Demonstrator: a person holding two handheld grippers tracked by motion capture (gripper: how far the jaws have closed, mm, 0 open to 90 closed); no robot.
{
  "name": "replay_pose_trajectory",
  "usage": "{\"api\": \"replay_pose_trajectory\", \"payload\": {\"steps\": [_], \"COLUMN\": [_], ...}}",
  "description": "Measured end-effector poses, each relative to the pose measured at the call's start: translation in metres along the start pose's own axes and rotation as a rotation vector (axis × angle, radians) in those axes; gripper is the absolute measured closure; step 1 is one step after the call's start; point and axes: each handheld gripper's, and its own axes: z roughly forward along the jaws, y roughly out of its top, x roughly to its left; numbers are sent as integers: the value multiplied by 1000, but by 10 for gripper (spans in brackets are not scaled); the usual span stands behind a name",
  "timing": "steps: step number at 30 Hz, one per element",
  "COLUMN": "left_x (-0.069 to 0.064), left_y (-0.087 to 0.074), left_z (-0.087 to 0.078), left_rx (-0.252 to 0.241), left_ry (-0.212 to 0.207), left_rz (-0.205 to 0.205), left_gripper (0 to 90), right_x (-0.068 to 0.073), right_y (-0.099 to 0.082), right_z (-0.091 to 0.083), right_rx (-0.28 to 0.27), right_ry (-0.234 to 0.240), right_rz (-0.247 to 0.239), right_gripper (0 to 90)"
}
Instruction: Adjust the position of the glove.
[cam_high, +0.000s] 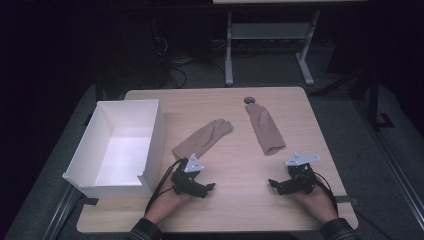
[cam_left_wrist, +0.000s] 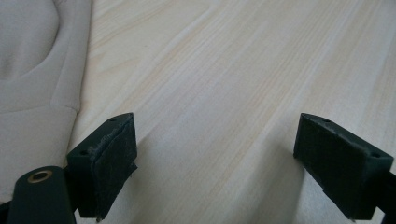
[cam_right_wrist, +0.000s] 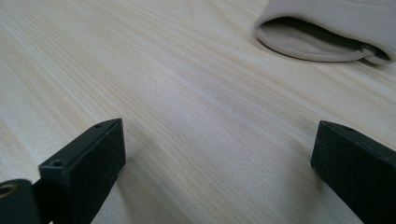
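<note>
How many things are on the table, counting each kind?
Beige gloves: 2, left glove and right glove
White box: 1
Small round brown thing: 1
Total: 4

- The high view is dim and grainy; the room beyond the table sinks into near-black.
- Light falls from above, making the white box the brightest spot.
- Both gripper views are evenly lit, with soft shadows under the jaws.
- The nearest jaw edges are slightly soft.
</note>
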Motion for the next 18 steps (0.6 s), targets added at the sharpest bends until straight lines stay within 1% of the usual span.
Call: {"api": "replay_pose_trajectory", "payload": {"steps": [2,3,5,6,7,8,9,10,12,13,14,15,16,17,18], "left_x": [2,2,5,6,6,6,6,5,5,6,6,6,6,6,6], "left_y": [-3,-3,-5,-5,-6,-6,-6,-6,-6,-6,-7,-7,-7,-7,-7], "left_z": [-3,-3,-6,-7,-8,-8,-7,-7,-7,-7,-7,-7,-7,-7,-7], "left_rx": [-2,-2,5,4,6,6,3,1,-1,-2,-4,-4,-4,-5,-4], "left_ry": [-21,-21,-29,-28,-27,-27,-28,-32,-34,-35,-36,-36,-38,-40,-42], "left_rz": [14,14,27,27,30,30,30,31,32,33,34,34,35,38,41], "left_gripper": [126,127,127,127,128,127,127,127,127,127,127,128,128,128,128], "right_x": [0,0,1,1,3,3,3,3,2,2,0,0,-3,-5,-6], "right_y": [0,0,3,3,4,4,6,8,11,11,15,15,20,24,27], "right_z": [0,0,-2,-2,-5,-5,-7,-8,-12,-12,-15,-15,-17,-16,-15], "right_rx": [1,1,4,4,12,12,12,15,0,0,-21,-21,-39,-46,-47], "right_ry": [0,0,3,3,-3,-3,0,3,16,16,19,19,23,25,26], "right_rz": [-4,-4,-23,-23,-32,-32,-42,-29,-38,-38,-34,-34,-46,-49,-41], "right_gripper": [39,39,156,156,214,214,278,313,448,448,583,583,697,746,779]}}
